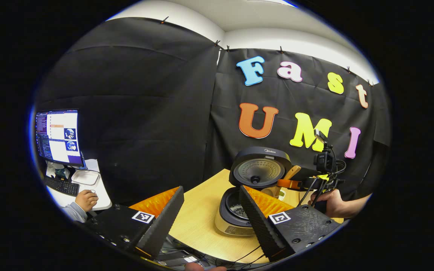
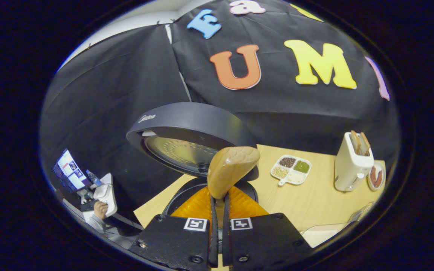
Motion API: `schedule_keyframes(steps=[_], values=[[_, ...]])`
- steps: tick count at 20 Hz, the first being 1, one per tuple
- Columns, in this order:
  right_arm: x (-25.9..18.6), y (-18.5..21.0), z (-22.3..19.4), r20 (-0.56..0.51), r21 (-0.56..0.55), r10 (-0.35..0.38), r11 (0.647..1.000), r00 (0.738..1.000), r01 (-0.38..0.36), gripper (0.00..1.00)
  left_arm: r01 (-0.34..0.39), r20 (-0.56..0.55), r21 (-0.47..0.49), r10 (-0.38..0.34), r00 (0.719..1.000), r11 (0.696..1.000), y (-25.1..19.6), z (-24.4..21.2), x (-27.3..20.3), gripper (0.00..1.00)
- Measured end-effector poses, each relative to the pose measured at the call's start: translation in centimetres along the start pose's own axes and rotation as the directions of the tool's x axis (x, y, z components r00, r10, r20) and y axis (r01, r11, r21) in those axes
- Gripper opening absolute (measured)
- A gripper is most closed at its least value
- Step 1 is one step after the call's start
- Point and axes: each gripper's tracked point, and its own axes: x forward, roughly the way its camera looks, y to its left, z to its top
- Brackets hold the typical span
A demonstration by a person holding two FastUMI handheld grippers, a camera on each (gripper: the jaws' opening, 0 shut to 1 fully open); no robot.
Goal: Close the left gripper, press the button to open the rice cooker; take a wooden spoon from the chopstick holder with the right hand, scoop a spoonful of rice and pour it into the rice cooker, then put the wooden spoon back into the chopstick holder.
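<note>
- Pinching the wooden spoon point(image 2: 231, 169) by its handle, my right gripper point(image 2: 219, 210) has its two fingers pressed nearly together on the thin shaft; the bowl stands up past the tips, over the open rice cooker point(image 2: 187, 131).
- I judge the spoon light and stiff, smooth enough to twist in the grip, so a hold low on the handle with the bowl kept level suits it.
- From the left gripper view, my left gripper point(image 1: 209, 210) is spread wide and holds nothing; the rice cooker point(image 1: 256, 180) sits on the table point(image 1: 202, 210) just beyond it, lid raised, with pale grains in the pot.
- My right gripper point(image 1: 296, 184) shows there too, behind the cooker, held by a hand point(image 1: 333, 203).
- Counting: one spoon, one cooker, one divided dish point(image 2: 291, 169) with three compartments of grains, one white toaster point(image 2: 352, 162) with two slices in it.
- I cannot make out the chopstick holder.
</note>
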Motion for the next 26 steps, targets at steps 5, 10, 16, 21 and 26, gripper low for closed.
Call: schedule_keyframes(steps=[5, 10, 16, 21, 26], values=[[-0.1, 1.5, 0.8, 0.049, -0.219, 0.016, 0.976, 0.999, -0.005, 0.10, 0.000, 0.002, -0.001, 0.000, 1.000, 1.000, -0.3, 0.1, 0.1, 0.95], [-0.9, 2.9, 1.7, 0.144, -0.457, 0.025, 0.888, 0.989, 0.044, 0.10, 0.005, 0.001, 0.001, -0.005, 1.000, 1.000, -0.8, 0.0, 0.3, 0.95], [-1.7, 3.2, 2.2, 0.150, -0.457, 0.062, 0.889, 0.987, 0.014, 0.10, 0.020, -0.001, 0.016, -0.020, 1.000, 1.000, -1.8, -0.1, 0.4, 0.95], [-3.8, 2.6, 2.6, 0.128, -0.251, 0.094, 0.966, 0.987, -0.059, 0.09, 0.050, -0.003, 0.022, -0.050, 0.999, 0.999, -3.0, -0.2, 0.9, 0.95], [-7.3, 0.7, 3.1, 0.116, 0.005, 0.109, 0.994, 0.987, -0.110, 0.10, 0.117, 0.003, 0.015, -0.117, 0.993, 0.993, -4.8, -0.1, 2.0, 0.95]])
